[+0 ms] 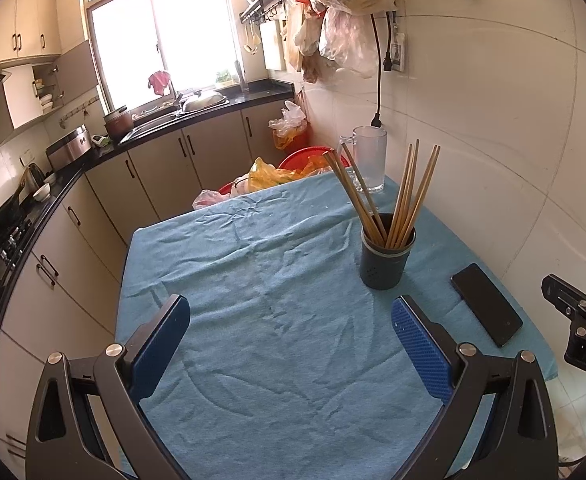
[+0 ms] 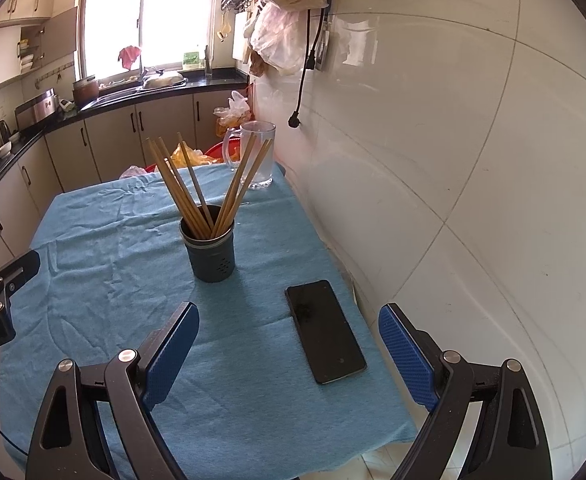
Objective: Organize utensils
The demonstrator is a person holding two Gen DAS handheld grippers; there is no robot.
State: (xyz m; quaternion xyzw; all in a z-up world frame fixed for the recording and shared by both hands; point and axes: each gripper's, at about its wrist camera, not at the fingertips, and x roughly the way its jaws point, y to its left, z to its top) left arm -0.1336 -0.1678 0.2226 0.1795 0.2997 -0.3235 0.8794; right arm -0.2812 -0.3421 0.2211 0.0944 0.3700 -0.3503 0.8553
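Kitchen cabinets point(image 1: 149, 168) and a dark countertop point(image 1: 197, 108) were seen along the left and far sides of the room, under a bright window point(image 1: 161, 28), and a white tiled wall point(image 2: 473, 160) was seen close on the right. A table covered with a blue cloth point(image 1: 273, 280) stood against that wall.

A dark cylindrical holder point(image 1: 385, 258) was placed upright on the cloth toward the wall side, and a bundle of wooden chopsticks point(image 1: 409, 196) was stood in it, fanned out in two groups that leaned apart. Behind the holder, at the far corner of the table, a clear glass mug point(image 1: 369, 160) was set. A black phone point(image 2: 325, 330) was laid flat on the cloth nearer than the holder, close to the table's wall-side edge.

The left gripper point(image 1: 291, 344) was held above the near part of the cloth with its blue-padded fingers point(image 1: 161, 344) spread wide and nothing between them. The right gripper point(image 2: 289, 354) was likewise held with its fingers point(image 2: 407, 354) wide apart and nothing gripped; the phone was seen on the cloth between them in the right wrist view, though untouched by either pad. Both grippers were kept well apart from the holder.

Plastic bags point(image 1: 333, 8) were hung on the wall above the table, and a black cable point(image 1: 379, 80) was seen dangling below them.
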